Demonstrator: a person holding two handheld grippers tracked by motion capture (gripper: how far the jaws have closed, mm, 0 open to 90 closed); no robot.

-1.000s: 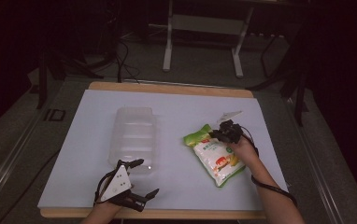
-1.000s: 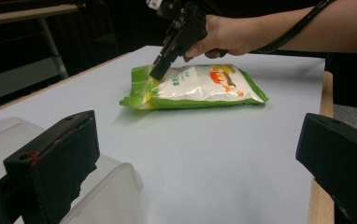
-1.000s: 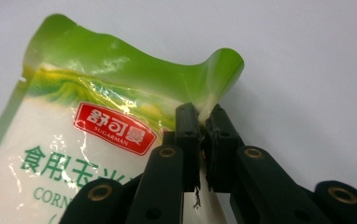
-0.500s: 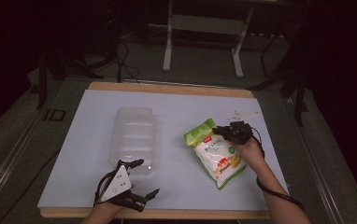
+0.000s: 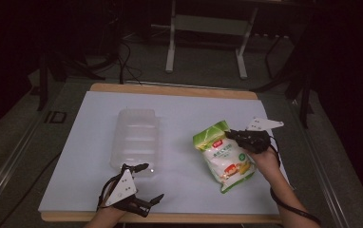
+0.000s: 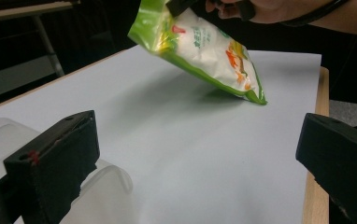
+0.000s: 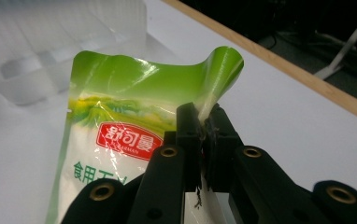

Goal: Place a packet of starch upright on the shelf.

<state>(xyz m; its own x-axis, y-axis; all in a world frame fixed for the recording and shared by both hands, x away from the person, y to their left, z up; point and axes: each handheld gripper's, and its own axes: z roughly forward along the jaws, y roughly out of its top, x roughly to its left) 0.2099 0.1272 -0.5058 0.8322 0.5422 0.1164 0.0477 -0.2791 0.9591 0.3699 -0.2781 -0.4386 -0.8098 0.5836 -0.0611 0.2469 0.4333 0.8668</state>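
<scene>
Right gripper (image 5: 239, 135) jaws clamped on green top edge of snack bag (image 5: 223, 156), near one upper corner. Bag hangs tilted from jaws: long axis slanting, green top end up at jaws, bottom end down toward near edge of counter (image 5: 179, 109), lower corner touching or just above surface. Printed face upward. Left gripper (image 5: 144, 183) jaws wide apart, nothing between; clear plastic container (image 5: 136, 140) just beside them, bag well apart.
</scene>
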